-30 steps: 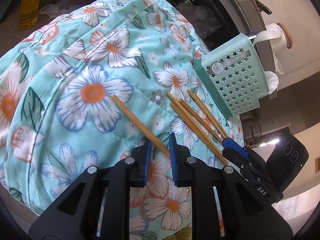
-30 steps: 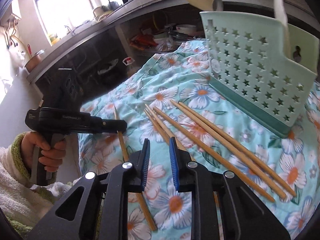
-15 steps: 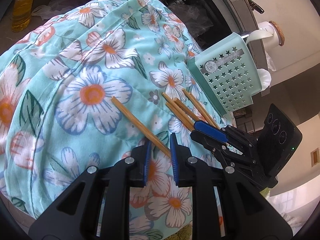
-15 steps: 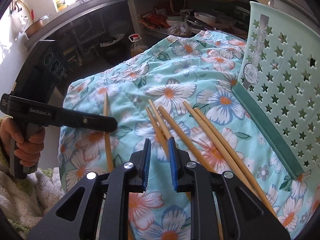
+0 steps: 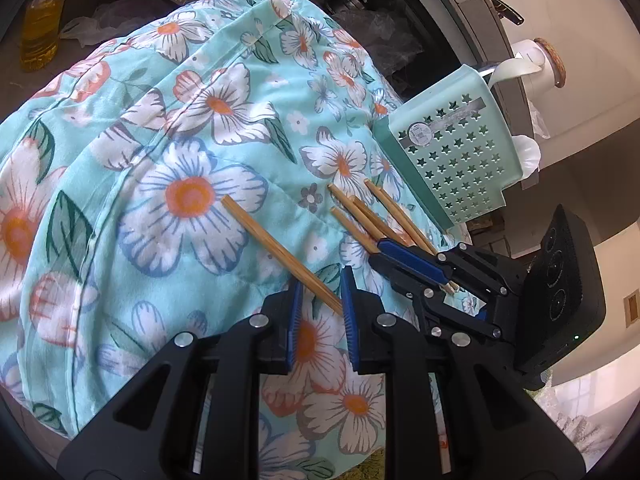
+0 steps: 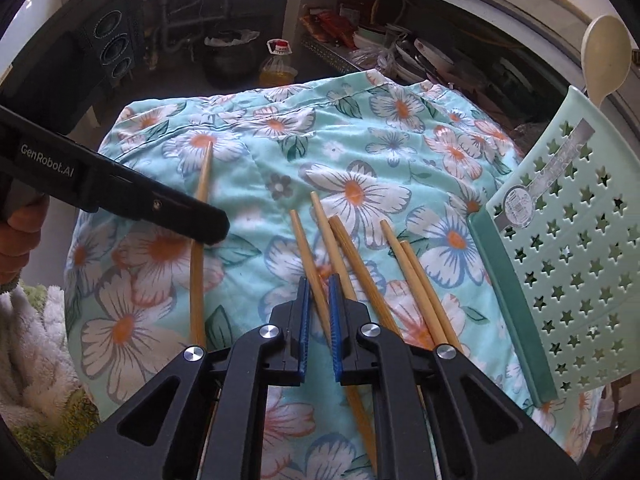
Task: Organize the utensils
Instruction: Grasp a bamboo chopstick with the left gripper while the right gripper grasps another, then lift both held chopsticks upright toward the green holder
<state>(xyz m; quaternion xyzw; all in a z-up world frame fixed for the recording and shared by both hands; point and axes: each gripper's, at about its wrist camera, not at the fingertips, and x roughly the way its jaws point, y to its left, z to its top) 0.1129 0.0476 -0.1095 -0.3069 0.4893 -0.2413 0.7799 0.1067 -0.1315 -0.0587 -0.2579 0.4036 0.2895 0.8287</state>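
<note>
Several bamboo chopsticks (image 6: 356, 256) lie in a loose bunch on a floral cloth (image 6: 360, 168), left of a mint star-holed basket (image 6: 568, 240). A single chopstick (image 5: 276, 248) lies apart to the left; it also shows in the right wrist view (image 6: 198, 248). My left gripper (image 5: 319, 280) is open with that single chopstick's near end between its jaws. My right gripper (image 6: 319, 284) is narrowly open around one chopstick of the bunch; it also shows in the left wrist view (image 5: 384, 252). A cream spoon (image 6: 606, 56) stands in the basket.
A yellow oil bottle (image 5: 40, 28) stands on the floor beyond the cloth. Cluttered shelves with dishes (image 6: 384, 48) sit under a counter behind. A paper roll (image 5: 536, 60) hangs on the wall behind the basket. The cloth drops off at its edges.
My right gripper has moved forward and down over the chopstick bunch, with one stick now between its jaws. My left gripper has stayed over the single chopstick's end.
</note>
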